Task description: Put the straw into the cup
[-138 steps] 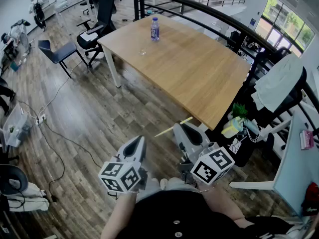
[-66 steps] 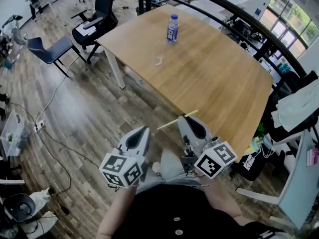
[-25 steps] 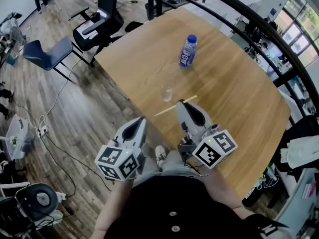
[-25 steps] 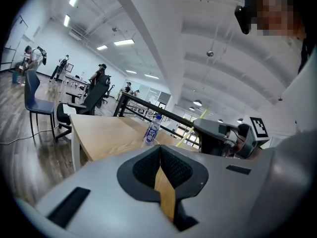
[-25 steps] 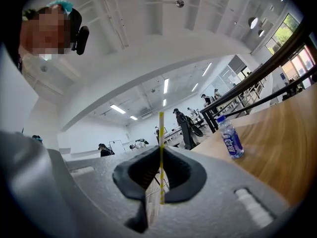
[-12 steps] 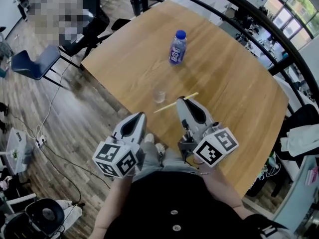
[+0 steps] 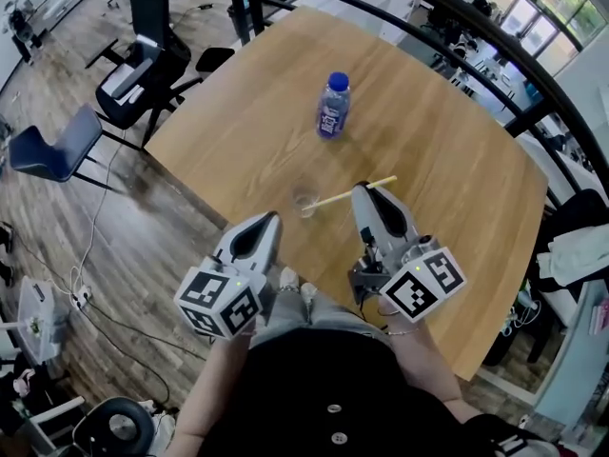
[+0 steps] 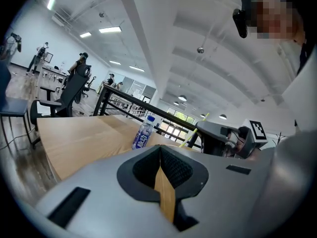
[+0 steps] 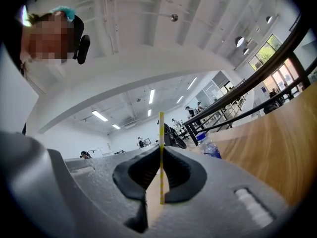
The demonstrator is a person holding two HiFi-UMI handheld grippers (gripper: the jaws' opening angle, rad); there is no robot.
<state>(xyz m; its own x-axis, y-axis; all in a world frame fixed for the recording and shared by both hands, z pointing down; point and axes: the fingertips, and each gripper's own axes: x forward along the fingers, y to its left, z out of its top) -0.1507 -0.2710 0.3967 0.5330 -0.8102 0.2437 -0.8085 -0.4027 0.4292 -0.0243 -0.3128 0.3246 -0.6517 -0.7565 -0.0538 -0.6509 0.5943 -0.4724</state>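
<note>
One cup [image 7: 304, 201] near table [image 7: 247, 112] edge, straw [image 7: 347, 195] tip beside; bottle [image 7: 332, 106] well apart

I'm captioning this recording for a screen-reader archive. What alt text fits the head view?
Seen from above, the right claw grips a yellow straw whose far end points at a clear cup on a wooden table. The left claw is shut and empty; a blue-capped bottle stands farther back.

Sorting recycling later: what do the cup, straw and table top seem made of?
The cup looks like clear plastic or glass: the wood shows through it. The straw is pale yellow and matte, paper or plastic, I can't tell. The table top shows grain with a satin sheen: wood or laminate.
</note>
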